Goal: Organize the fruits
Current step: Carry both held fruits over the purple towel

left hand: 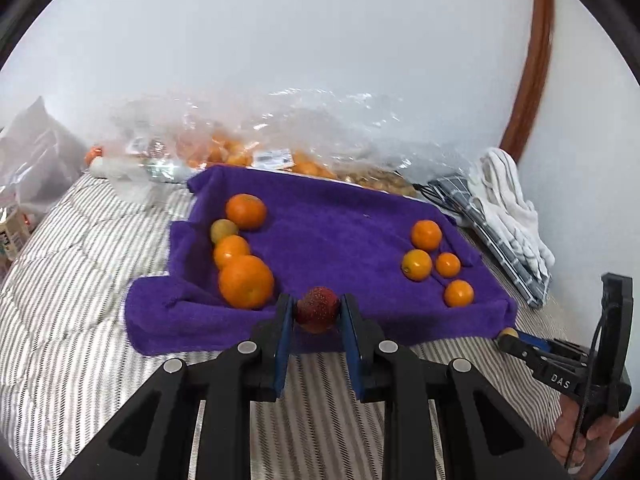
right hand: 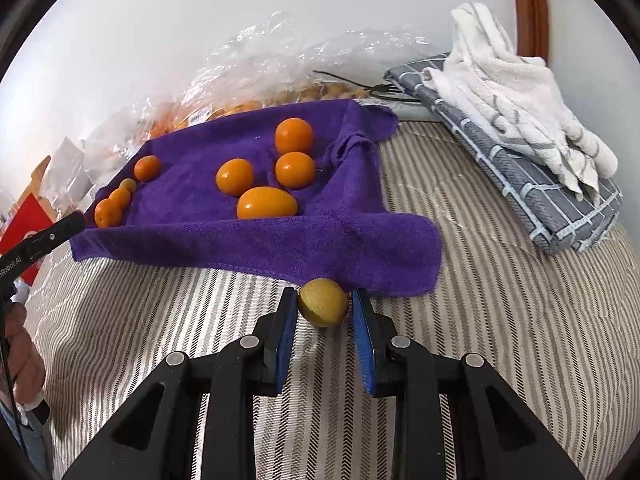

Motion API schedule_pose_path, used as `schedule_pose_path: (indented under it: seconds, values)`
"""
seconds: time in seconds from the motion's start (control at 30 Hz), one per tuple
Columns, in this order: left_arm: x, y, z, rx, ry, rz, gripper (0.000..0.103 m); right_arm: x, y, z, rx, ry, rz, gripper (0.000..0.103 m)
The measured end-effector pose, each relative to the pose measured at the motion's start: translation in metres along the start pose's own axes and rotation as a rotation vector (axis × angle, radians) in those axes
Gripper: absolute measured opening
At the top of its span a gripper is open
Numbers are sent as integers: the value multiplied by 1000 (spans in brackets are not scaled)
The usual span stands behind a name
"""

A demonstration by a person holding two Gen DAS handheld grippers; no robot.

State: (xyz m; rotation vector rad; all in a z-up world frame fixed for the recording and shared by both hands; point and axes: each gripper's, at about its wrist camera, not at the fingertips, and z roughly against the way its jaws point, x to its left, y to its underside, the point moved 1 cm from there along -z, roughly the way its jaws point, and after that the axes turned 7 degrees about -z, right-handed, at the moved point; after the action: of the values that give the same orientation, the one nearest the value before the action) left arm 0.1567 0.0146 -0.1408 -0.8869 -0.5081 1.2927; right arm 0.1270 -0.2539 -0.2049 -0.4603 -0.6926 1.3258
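Note:
A purple towel point(left hand: 340, 232) lies on a striped bed. Several oranges point(left hand: 245, 281) and a greenish fruit point(left hand: 223, 230) line its left side; several small oranges point(left hand: 417, 265) sit on its right. My left gripper point(left hand: 317, 310) is shut on a red bumpy fruit point(left hand: 317, 309) at the towel's near edge. My right gripper point(right hand: 324, 303) is shut on a yellow-green fruit point(right hand: 323, 302) just in front of the towel point(right hand: 320, 240); it also shows in the left wrist view point(left hand: 509, 334).
Clear plastic bags of oranges point(left hand: 248, 152) lie behind the towel by the wall. Folded white and grey-checked cloths point(right hand: 520, 128) lie at the right. A red box point(right hand: 24, 224) and cartons stand at the left. Striped bedding point(left hand: 72, 280) surrounds the towel.

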Motion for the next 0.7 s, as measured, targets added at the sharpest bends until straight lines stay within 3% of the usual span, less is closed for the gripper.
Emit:
schedule_pose_path:
  seconds: [0.4,0.7]
  values:
    - [13,-2,3,-15,-16,45,23,0,3,11,4,16,-12,28]
    - [21,-2,2,-21,-59,57,23,8,-20,32,-40,-13,-8,28]
